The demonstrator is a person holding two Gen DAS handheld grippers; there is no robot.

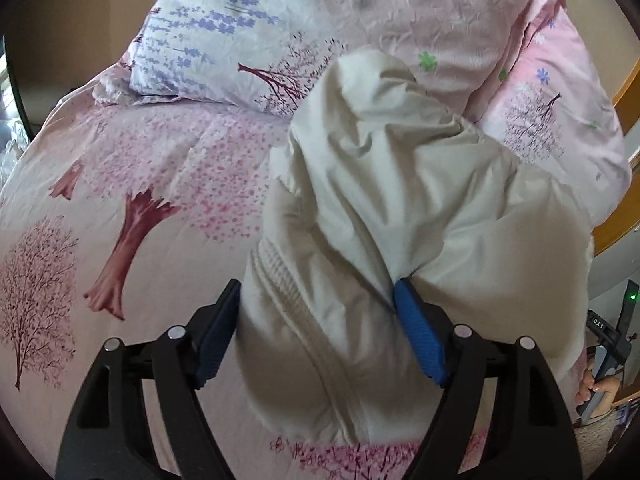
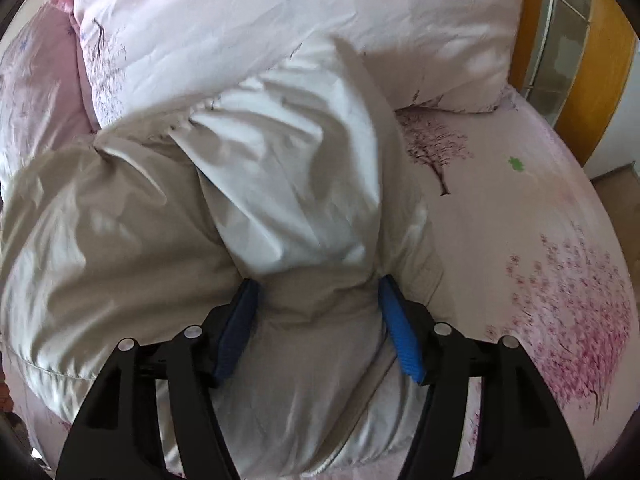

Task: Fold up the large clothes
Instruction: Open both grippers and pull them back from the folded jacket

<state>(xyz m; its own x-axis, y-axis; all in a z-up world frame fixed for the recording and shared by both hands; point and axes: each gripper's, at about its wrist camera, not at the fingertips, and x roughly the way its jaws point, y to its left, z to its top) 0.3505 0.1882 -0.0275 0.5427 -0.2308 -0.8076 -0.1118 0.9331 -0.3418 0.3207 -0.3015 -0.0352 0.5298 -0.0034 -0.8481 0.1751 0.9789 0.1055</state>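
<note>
A cream puffy jacket [image 1: 384, 216] lies bunched on a pink bed with tree prints [image 1: 132, 184]. My left gripper [image 1: 316, 300] is closed around a thick bunch of the jacket beside its zipper [image 1: 288, 300], and the fabric fills the gap between the blue pads [image 1: 420, 340]. In the right wrist view the same jacket [image 2: 240, 208] fills the middle and left. My right gripper [image 2: 320, 300] is closed on another thick fold of it, with the padding bulging between the pads [image 2: 400, 332]. Both grippers hold the jacket just above the bed sheet [image 2: 520, 220].
A white pillow with purple flowers [image 1: 208, 36] lies at the head of the bed. A pink folded duvet [image 1: 460, 28] lies behind the jacket and shows in the right wrist view [image 2: 280, 20]. A wooden headboard [image 2: 580, 60] stands at the right.
</note>
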